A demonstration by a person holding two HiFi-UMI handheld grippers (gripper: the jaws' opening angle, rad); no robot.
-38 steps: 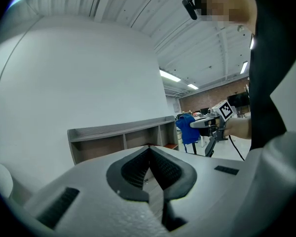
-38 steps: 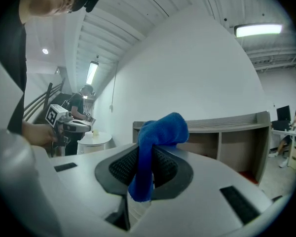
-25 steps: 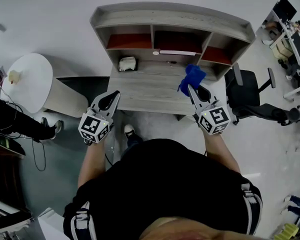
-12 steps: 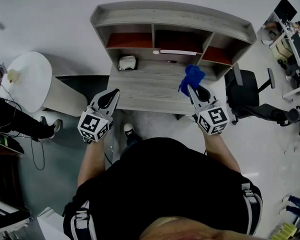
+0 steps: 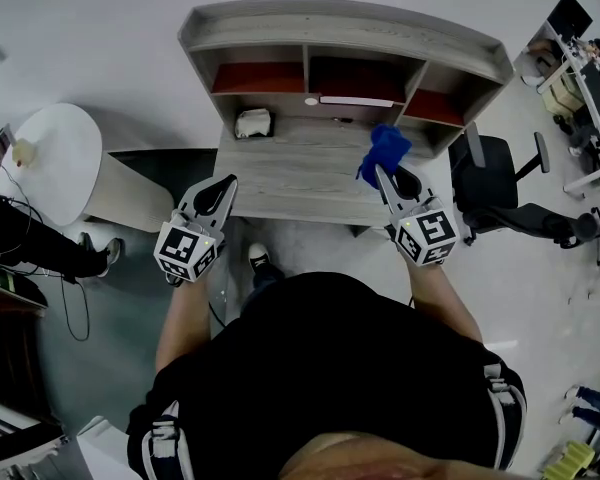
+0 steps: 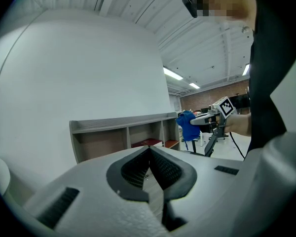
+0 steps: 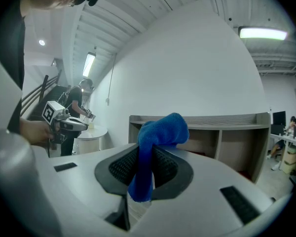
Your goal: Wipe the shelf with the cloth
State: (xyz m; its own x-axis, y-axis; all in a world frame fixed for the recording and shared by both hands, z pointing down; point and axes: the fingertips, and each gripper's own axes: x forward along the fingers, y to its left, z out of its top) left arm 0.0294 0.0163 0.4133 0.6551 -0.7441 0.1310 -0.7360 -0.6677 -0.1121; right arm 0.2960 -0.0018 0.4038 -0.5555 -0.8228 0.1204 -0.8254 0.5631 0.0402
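A grey wooden shelf unit [image 5: 346, 40] with open compartments stands against the wall, a desk surface [image 5: 300, 173] in front of it. My right gripper [image 5: 381, 175] is shut on a blue cloth [image 5: 384, 151], held above the desk's right part; the cloth [image 7: 155, 142] bulges out over the jaws in the right gripper view. My left gripper [image 5: 227, 185] hovers at the desk's front left edge, jaws together with nothing between them. The shelf [image 6: 123, 137] shows ahead in the left gripper view.
A small pale object [image 5: 252, 123] sits on the desk at the left, a white strip [image 5: 352, 101] under the middle compartment. A round white table [image 5: 55, 163] stands left, a black office chair [image 5: 500, 193] right. Another person [image 7: 79, 107] stands by the white table.
Almost nothing differs: both grippers keep their places, with the right gripper and cloth drifting only slightly.
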